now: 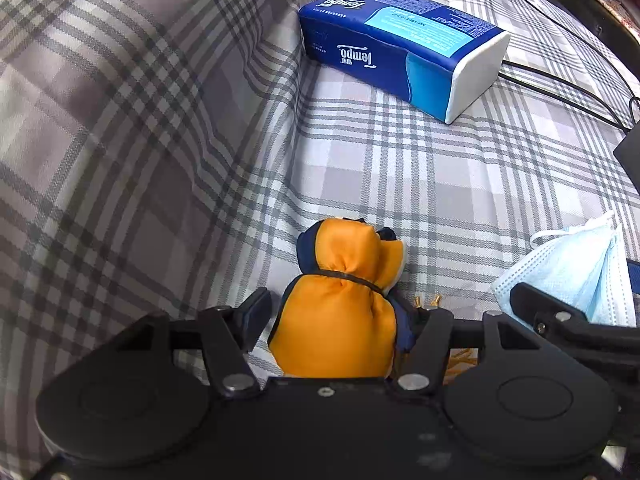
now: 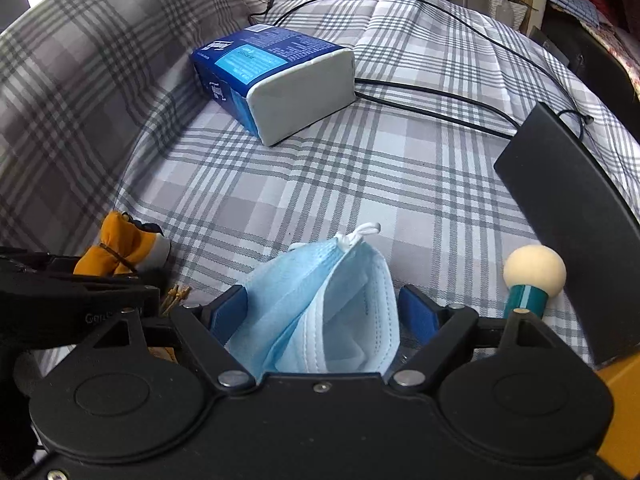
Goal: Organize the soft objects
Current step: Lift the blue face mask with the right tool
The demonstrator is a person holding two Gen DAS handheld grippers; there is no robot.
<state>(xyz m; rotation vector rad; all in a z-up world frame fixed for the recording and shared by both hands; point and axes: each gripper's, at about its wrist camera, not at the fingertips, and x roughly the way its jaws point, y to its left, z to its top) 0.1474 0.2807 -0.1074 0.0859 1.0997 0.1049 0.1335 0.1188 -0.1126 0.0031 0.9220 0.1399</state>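
My left gripper (image 1: 336, 320) is shut on an orange and navy soft pouch (image 1: 344, 304) tied with a dark cord, held just above the plaid bed sheet (image 1: 400, 168). The pouch also shows in the right wrist view (image 2: 120, 248). My right gripper (image 2: 324, 312) is shut on a folded light-blue face mask (image 2: 328, 312), its white ear loops at the top. The mask also shows at the right of the left wrist view (image 1: 576, 272). A blue Tempo tissue pack (image 1: 400, 44) lies further back on the bed (image 2: 276, 80).
A plaid pillow (image 1: 120, 120) rises on the left. Black cables (image 2: 440, 96) run across the bed behind the tissue pack. A flat black device (image 2: 572, 216) lies at the right. A small figure with a cream ball head and teal body (image 2: 532, 276) stands beside my right gripper.
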